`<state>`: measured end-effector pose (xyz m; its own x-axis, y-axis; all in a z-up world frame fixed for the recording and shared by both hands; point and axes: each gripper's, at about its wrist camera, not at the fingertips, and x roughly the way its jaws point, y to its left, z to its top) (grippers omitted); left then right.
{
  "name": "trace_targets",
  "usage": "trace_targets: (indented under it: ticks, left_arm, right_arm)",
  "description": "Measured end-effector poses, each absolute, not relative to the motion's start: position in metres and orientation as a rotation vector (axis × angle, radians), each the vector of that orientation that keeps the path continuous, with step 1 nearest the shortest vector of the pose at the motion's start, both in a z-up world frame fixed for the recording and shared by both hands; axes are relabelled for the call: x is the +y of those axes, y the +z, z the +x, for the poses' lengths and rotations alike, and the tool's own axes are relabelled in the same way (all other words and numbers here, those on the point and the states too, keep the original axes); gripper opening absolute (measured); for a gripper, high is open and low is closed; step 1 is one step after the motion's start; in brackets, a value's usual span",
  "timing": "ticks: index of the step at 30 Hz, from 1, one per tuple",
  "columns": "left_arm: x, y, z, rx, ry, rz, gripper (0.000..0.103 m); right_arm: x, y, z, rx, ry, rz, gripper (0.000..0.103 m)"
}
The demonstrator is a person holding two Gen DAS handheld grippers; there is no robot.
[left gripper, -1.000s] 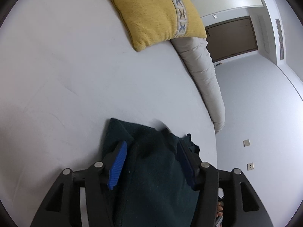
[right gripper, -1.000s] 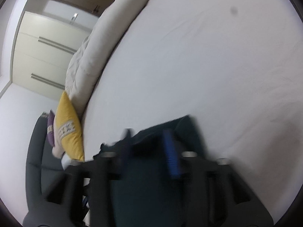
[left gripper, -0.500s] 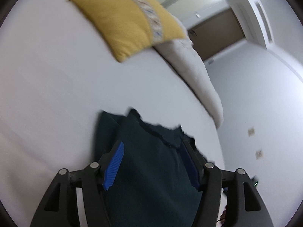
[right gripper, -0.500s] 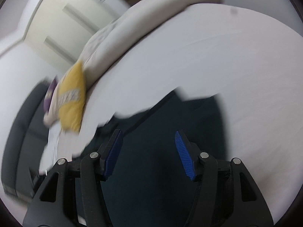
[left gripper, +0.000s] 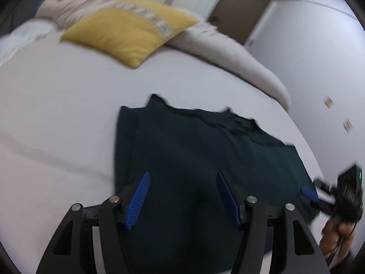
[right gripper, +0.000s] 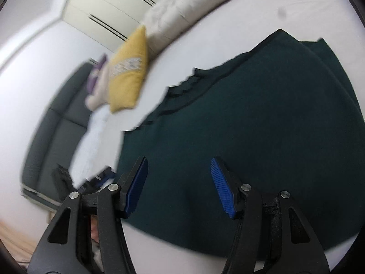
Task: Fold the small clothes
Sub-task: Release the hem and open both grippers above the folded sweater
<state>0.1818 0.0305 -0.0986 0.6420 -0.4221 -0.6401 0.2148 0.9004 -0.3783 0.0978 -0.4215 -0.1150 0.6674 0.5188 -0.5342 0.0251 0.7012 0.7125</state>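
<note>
A dark green garment (left gripper: 205, 155) lies flat on the white bed sheet (left gripper: 57, 114), with a folded strip along its left side and its jagged edge toward the pillows. My left gripper (left gripper: 183, 175) hovers over the near part of the cloth, jaws open, nothing pressed between the blue pads. In the right wrist view the same garment (right gripper: 262, 114) spreads ahead of my right gripper (right gripper: 178, 162), also open and empty above its near edge. The right gripper's blue pad (left gripper: 308, 193) and the hand holding it (left gripper: 335, 235) show at the garment's right corner.
A yellow cushion (left gripper: 127, 34) and a rolled beige duvet (left gripper: 228, 48) lie at the far side of the bed. A brown door (left gripper: 241, 6) and grey wall are behind. A dark sofa (right gripper: 57, 125) and cream wardrobe (right gripper: 102, 11) stand beyond the bed's left edge.
Both grippers have drawn back from the garment and rolled toward level. Much more of the cloth now shows, lying flat on the sheet. Each gripper has come into the other's view.
</note>
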Motion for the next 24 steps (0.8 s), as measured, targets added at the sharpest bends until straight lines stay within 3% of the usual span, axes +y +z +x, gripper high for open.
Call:
trace_targets:
  ticks: [5, 7, 8, 17, 19, 21, 24]
  left_arm:
    - [-0.001, -0.117, 0.167, 0.844, -0.421, -0.229, 0.063]
    - [0.004, -0.124, 0.168, 0.857, -0.399, -0.25, 0.055]
    - [0.014, -0.127, 0.17, 0.863, -0.396, -0.291, 0.048]
    - [0.064, -0.135, 0.166, 0.885, -0.379, -0.38, 0.036]
    - [0.069, -0.125, 0.16, 0.873, -0.36, -0.383, 0.039]
    - [0.074, -0.107, 0.157, 0.818, -0.353, -0.365, 0.058]
    - [0.073, -0.085, 0.168, 0.758, -0.332, -0.323, 0.062]
  right_arm:
    - [-0.388, -0.136, 0.08, 0.903, 0.374, 0.7, 0.056]
    - [-0.385, -0.143, 0.079, 0.928, 0.359, 0.686, 0.051]
    - [-0.389, -0.145, 0.078, 0.92, 0.352, 0.695, 0.05]
    - [-0.498, -0.152, 0.036, 0.767, 0.092, 0.862, 0.044]
    - [-0.517, -0.148, 0.023, 0.745, 0.025, 0.886, 0.045]
    - [-0.524, -0.138, 0.017, 0.714, 0.006, 0.874, 0.047]
    - [-0.522, -0.121, 0.021, 0.718, -0.061, 0.763, 0.048]
